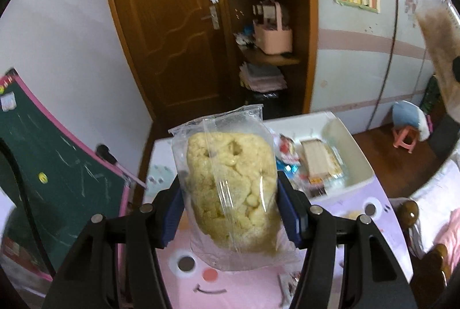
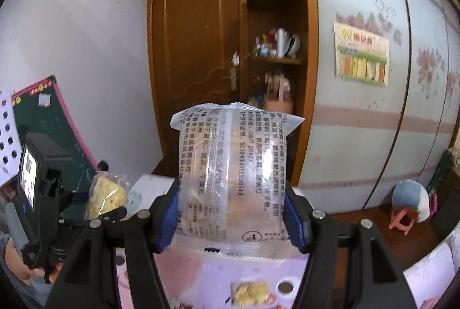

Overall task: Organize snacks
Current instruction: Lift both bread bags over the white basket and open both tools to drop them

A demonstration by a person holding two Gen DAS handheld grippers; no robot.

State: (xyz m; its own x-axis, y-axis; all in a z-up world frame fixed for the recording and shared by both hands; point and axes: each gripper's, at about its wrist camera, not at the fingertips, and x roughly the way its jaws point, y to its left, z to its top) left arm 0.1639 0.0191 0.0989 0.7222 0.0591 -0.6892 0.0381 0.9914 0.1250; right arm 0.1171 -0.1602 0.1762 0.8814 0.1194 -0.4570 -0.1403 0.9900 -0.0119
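My left gripper (image 1: 230,211) is shut on a clear bag of yellow puffed snack (image 1: 230,182) and holds it above the pink cartoon table (image 1: 230,289). Behind it a white box (image 1: 359,159) holds several wrapped snacks, among them a pack of wafers (image 1: 319,159). My right gripper (image 2: 231,215) is shut on a clear printed snack packet (image 2: 230,179), raised above the table. The left gripper and its yellow snack bag (image 2: 105,195) show at the left of the right wrist view. Another small yellow snack bag (image 2: 250,290) lies on the table below.
A green chalkboard with a pink frame (image 1: 43,171) leans at the left. A brown door (image 1: 172,30) and corner shelves (image 1: 267,21) stand behind the table. A pink stool with a blue cushion (image 1: 408,125) stands on the floor at the right.
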